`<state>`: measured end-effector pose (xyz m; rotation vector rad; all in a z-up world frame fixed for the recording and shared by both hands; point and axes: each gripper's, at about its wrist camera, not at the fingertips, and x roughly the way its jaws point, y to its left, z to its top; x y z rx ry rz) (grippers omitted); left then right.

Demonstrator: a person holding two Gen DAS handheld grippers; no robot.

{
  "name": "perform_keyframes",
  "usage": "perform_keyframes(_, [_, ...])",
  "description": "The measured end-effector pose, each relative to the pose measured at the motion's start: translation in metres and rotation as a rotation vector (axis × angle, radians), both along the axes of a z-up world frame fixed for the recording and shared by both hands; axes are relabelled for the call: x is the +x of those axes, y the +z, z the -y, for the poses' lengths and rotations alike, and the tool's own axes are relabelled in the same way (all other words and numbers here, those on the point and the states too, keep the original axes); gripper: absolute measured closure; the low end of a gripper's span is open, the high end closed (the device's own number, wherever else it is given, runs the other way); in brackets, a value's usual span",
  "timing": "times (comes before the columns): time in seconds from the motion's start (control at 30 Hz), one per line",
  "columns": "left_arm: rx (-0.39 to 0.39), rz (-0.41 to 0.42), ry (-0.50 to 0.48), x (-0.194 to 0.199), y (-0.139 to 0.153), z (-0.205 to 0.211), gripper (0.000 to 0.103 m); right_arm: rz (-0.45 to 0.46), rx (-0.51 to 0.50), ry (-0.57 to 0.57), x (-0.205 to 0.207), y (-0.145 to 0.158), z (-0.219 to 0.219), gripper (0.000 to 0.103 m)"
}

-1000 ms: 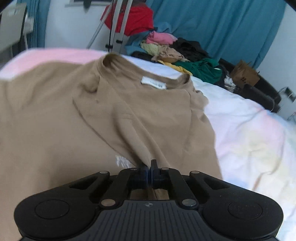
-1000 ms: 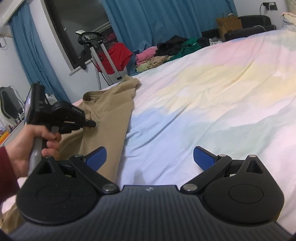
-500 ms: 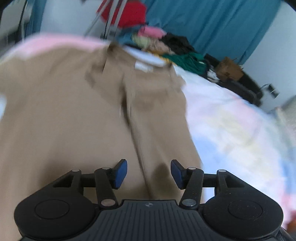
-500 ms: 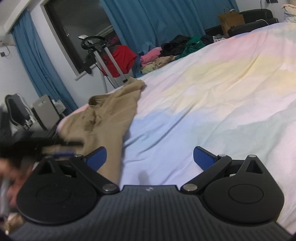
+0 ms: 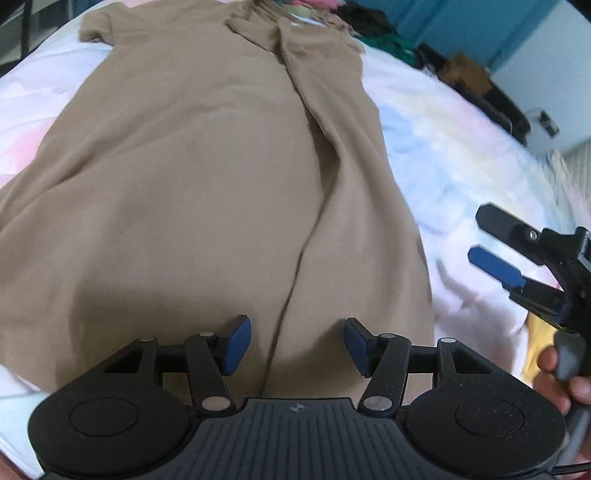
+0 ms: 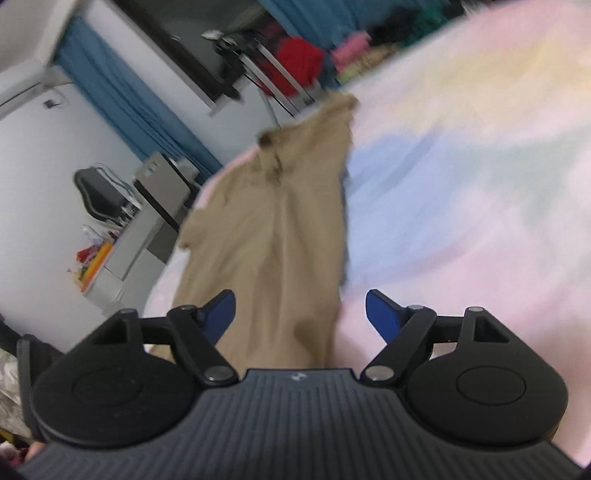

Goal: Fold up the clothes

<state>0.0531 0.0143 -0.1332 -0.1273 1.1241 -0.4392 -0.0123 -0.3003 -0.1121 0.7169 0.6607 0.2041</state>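
Observation:
A tan T-shirt [image 5: 203,184] lies lengthwise on the pastel bed sheet [image 5: 461,147], collar far away, its right side folded over along a long crease. My left gripper [image 5: 295,343] hovers open over the shirt's near end, astride the crease, with nothing pinched. My right gripper [image 5: 484,240] is at the right, over bare sheet beside the shirt's edge, held by a hand [image 5: 554,373]. In the blurred right wrist view the right gripper [image 6: 301,310] points along the shirt [image 6: 280,229]. Its jaws are closing but still apart, with the shirt's near corner in line between them and untouched.
A heap of mixed clothes [image 5: 369,33] lies past the collar, with dark bags [image 5: 480,88] beyond the bed's far right. A red garment on a metal stand [image 6: 299,62], a grey cabinet [image 6: 159,206] and a chair [image 6: 99,195] stand off the bed's left. Bare sheet [image 6: 461,184] spreads to the right.
My left gripper let go of the shirt fold, opened, and drew back toward the near end. My right gripper swung left to face the shirt and its jaws narrowed.

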Motion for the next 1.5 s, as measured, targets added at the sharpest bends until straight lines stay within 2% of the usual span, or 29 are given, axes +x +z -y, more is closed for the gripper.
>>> perform_keyframes(0.07, [0.013,0.01,-0.022,-0.007,-0.002,0.002,0.044,-0.052,0.064,0.006,-0.009,-0.008,-0.003,0.024])
perform_keyframes(0.17, [-0.014,-0.004,-0.041,-0.014,-0.003,-0.002,0.052,-0.094,0.137,0.014,-0.02,-0.016,-0.01,0.028])
perform_keyframes(0.23, [-0.003,-0.008,-0.045,-0.019,-0.004,-0.007,0.068,-0.138,0.136,0.043,-0.02,-0.018,-0.018,0.028])
perform_keyframes(0.27, [0.008,-0.003,-0.042,-0.021,-0.004,-0.008,0.071,-0.18,0.127,0.057,-0.019,-0.022,-0.022,0.028])
perform_keyframes(0.33, [-0.003,-0.015,-0.032,-0.023,-0.004,-0.014,0.085,-0.246,0.11,0.085,-0.017,-0.028,-0.03,0.028])
perform_keyframes(0.37, [-0.018,-0.029,-0.029,-0.024,-0.005,-0.016,0.088,-0.26,0.087,0.1,-0.017,-0.029,-0.035,0.028])
perform_keyframes(0.4, [-0.029,-0.039,-0.027,-0.024,-0.005,-0.018,0.096,-0.262,0.052,0.115,-0.016,-0.027,-0.04,0.029])
perform_keyframes(0.43, [-0.035,-0.044,-0.029,-0.025,-0.005,-0.02,0.098,-0.262,0.016,0.129,-0.017,-0.024,-0.046,0.031])
perform_keyframes(0.47, [-0.04,-0.048,-0.031,-0.026,-0.004,-0.021,0.098,-0.265,-0.012,0.141,-0.017,-0.022,-0.051,0.044])
perform_keyframes(0.5, [-0.046,-0.053,-0.032,-0.028,-0.003,-0.022,0.099,-0.269,-0.021,0.155,-0.018,-0.022,-0.053,0.068])
perform_keyframes(0.57, [-0.069,-0.065,-0.028,-0.03,0.0,-0.027,0.099,-0.265,-0.038,0.177,-0.02,-0.016,-0.054,0.097])
perform_keyframes(0.7, [-0.138,-0.111,-0.006,-0.041,0.008,-0.044,0.099,-0.227,-0.125,0.224,-0.03,0.003,-0.057,0.097])
perform_keyframes(0.87, [-0.098,-0.113,0.002,-0.055,0.007,-0.05,0.099,-0.264,-0.195,0.27,-0.03,0.001,-0.065,0.097])
perform_keyframes(0.97, [-0.056,-0.08,-0.01,-0.062,0.008,-0.046,0.097,-0.271,-0.211,0.26,-0.031,-0.004,-0.064,0.095])
perform_keyframes(1.0, [-0.044,-0.064,-0.017,-0.066,0.009,-0.044,0.092,-0.262,-0.209,0.251,-0.032,-0.003,-0.063,0.094])
perform_keyframes(1.07, [-0.009,-0.005,-0.033,-0.074,0.015,-0.042,0.077,-0.243,-0.204,0.22,-0.036,0.001,-0.058,0.093])
perform_keyframes(1.1, [0.01,0.039,-0.04,-0.078,0.021,-0.041,0.06,-0.235,-0.202,0.199,-0.039,0.003,-0.055,0.09])
perform_keyframes(1.13, [0.023,0.088,-0.045,-0.082,0.027,-0.039,0.048,-0.223,-0.198,0.182,-0.041,0.005,-0.052,0.086])
perform_keyframes(1.17, [0.036,0.136,-0.051,-0.087,0.033,-0.038,0.045,-0.2,-0.191,0.163,-0.044,0.008,-0.05,0.067])
perform_keyframes(1.2, [0.049,0.186,-0.056,-0.091,0.039,-0.036,0.039,-0.172,-0.187,0.143,-0.047,0.012,-0.048,0.037])
perform_keyframes(1.23, [0.064,0.233,-0.059,-0.096,0.044,-0.035,0.031,-0.133,-0.188,0.121,-0.051,0.017,-0.046,0.024])
perform_keyframes(1.27, [0.076,0.273,-0.06,-0.1,0.049,-0.034,0.028,-0.093,-0.194,0.101,-0.054,0.022,-0.044,0.016])
perform_keyframes(1.3, [0.087,0.314,-0.058,-0.105,0.053,-0.033,0.023,-0.053,-0.211,0.088,-0.057,0.028,-0.044,0.018])
perform_keyframes(1.43, [0.093,0.436,-0.031,-0.125,0.069,-0.01,0.013,0.101,-0.306,0.011,-0.062,0.051,-0.045,0.018])
perform_keyframes(1.5, [0.086,0.486,-0.004,-0.112,0.083,0.006,0.008,0.166,-0.345,-0.03,-0.06,0.063,-0.045,0.018])
